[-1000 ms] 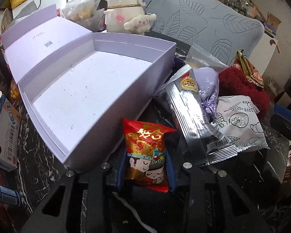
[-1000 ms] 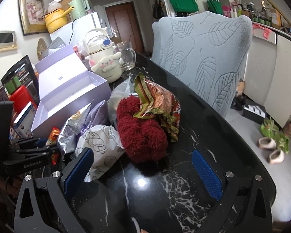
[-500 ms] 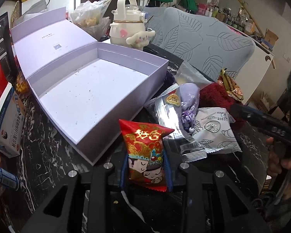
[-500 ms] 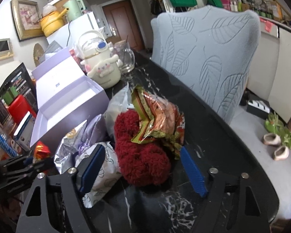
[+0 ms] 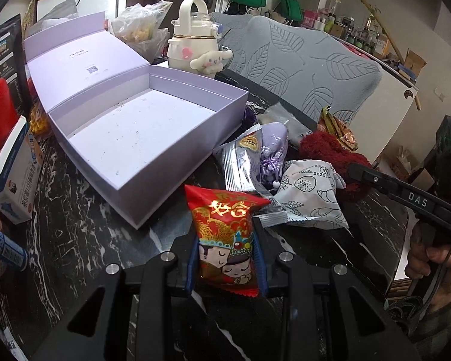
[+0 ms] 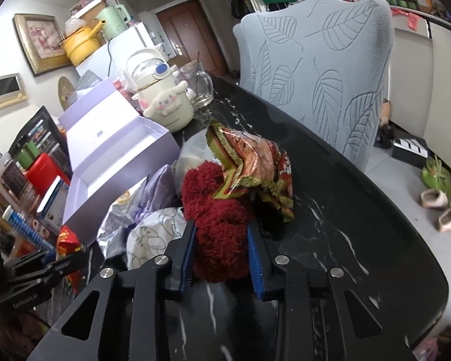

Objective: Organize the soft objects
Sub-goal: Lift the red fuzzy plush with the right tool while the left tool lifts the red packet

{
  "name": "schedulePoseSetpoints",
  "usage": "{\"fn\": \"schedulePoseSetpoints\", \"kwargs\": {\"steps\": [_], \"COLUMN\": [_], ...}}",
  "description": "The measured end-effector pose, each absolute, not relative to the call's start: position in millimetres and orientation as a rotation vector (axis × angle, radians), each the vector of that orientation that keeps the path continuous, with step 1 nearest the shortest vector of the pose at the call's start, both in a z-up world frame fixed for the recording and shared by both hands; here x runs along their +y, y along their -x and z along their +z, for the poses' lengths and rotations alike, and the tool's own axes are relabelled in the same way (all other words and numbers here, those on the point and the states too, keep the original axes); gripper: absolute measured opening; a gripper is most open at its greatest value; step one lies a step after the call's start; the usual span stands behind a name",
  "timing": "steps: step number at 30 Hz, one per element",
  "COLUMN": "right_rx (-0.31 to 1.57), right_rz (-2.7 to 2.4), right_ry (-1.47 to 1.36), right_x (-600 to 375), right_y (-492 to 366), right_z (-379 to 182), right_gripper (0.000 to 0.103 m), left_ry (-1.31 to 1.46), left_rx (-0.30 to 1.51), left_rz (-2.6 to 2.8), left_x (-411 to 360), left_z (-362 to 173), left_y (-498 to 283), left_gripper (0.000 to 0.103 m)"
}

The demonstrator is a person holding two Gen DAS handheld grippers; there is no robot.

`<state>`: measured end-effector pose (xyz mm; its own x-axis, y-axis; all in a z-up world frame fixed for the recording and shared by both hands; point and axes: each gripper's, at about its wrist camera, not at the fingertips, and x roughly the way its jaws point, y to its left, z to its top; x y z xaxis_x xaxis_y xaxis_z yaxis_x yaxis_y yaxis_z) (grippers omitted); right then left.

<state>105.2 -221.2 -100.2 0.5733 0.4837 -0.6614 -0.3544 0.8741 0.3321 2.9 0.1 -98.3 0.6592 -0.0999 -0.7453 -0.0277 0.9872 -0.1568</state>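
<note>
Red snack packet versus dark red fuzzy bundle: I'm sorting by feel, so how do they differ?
The red snack packet is glossy, flat and printed with cartoon faces; the dark red fuzzy bundle is plain, shaggy and lumpy. The packet is clear of the pile; the bundle lies in it. Both are red and gripped between fingers.

The table (image 6: 330, 180) is glossy black marble-look stone with white veins — the lavender box (image 5: 141, 132) on it is matt card. The red snack packet (image 5: 225, 234) is shiny printed foil; the dark-red plush (image 6: 216, 219) is shaggy, rough pile.
</note>
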Motion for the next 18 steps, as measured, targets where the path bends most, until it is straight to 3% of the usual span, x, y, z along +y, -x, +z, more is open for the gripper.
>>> {"fn": "schedulePoseSetpoints", "kwargs": {"steps": [18], "right_rx": [0.714], "right_rz": [0.527], "right_ry": [-0.134], "right_x": [-241.6], "right_y": [-15.7], "right_z": [-60.3], "right_gripper": [0.029], "left_ry": [0.162], "left_rx": [0.782], "left_rz": [-0.015], "left_x": [-12.1], "left_z": [-80.8], "left_y": [55.6], "left_gripper": [0.03]}}
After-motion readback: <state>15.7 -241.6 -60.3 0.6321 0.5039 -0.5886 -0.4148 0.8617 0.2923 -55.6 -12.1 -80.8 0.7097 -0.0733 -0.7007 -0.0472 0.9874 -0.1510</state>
